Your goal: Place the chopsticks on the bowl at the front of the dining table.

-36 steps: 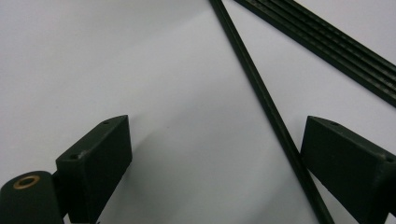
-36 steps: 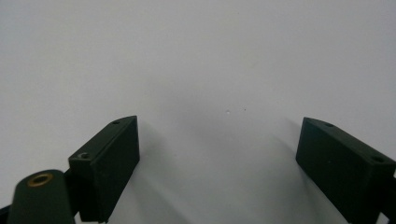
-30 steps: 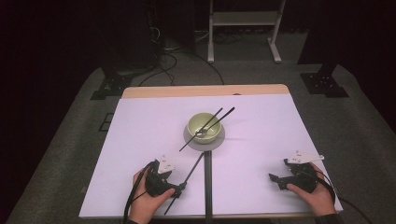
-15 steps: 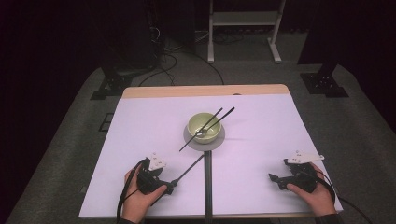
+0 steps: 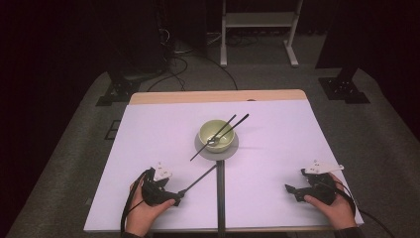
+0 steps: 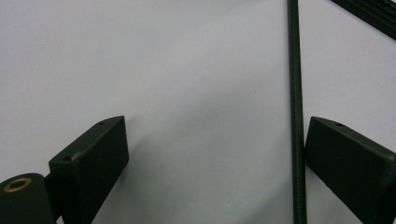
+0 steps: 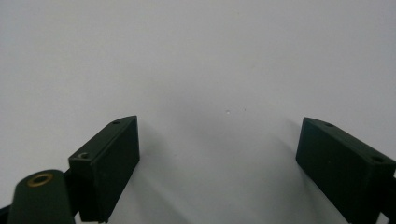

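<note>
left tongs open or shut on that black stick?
Open. The left tongs have jaws spread wide; the thin black stick lies flat on the white table, beside the right-hand jaw, unclamped.

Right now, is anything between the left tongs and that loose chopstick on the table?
Nothing visible. The left tongs are open, and the chopstick already lies between the jaws, close against the right-hand one, flat on the white table.

Green bowl (image 5: 216,135) with spoon (image 5: 213,140) on grey saucer (image 5: 231,148).
</note>
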Action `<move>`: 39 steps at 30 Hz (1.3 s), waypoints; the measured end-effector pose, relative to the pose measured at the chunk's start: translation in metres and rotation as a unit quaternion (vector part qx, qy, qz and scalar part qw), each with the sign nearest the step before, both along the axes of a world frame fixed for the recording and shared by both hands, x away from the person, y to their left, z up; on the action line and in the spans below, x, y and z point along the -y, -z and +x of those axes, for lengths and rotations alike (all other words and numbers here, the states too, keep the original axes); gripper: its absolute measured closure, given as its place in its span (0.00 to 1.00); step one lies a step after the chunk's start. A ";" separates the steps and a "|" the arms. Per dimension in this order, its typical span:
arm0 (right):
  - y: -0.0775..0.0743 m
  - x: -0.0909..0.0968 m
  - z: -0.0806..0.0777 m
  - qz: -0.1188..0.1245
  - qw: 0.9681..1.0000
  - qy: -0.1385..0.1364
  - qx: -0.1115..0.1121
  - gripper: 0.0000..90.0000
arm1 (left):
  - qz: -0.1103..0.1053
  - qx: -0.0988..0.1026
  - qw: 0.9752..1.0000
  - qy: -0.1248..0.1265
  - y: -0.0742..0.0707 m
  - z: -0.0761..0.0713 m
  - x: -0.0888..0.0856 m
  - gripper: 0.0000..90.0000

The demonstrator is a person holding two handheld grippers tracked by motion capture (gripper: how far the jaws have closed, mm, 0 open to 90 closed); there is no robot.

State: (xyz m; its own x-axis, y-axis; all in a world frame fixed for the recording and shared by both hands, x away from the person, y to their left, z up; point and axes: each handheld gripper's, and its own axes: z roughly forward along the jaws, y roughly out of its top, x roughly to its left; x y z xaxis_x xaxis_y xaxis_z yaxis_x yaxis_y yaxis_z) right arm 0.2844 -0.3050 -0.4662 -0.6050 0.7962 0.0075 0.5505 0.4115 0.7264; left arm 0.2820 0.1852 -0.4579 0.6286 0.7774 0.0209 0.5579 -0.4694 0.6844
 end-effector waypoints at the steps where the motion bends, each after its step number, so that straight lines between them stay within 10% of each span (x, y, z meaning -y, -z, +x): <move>1: 0.000 0.000 0.000 0.000 1.000 0.000 0.000 0.13 | 0.000 0.000 1.000 -0.001 0.000 0.000 0.000 0.06; 19: 0.000 0.000 0.000 -0.001 1.000 -0.001 0.000 0.13 | -0.010 0.011 1.000 0.008 -0.006 0.000 0.004 0.15; 39: 0.000 0.000 0.000 -0.001 1.000 -0.001 0.000 0.13 | -0.030 0.015 0.998 0.050 -0.013 0.010 0.025 0.55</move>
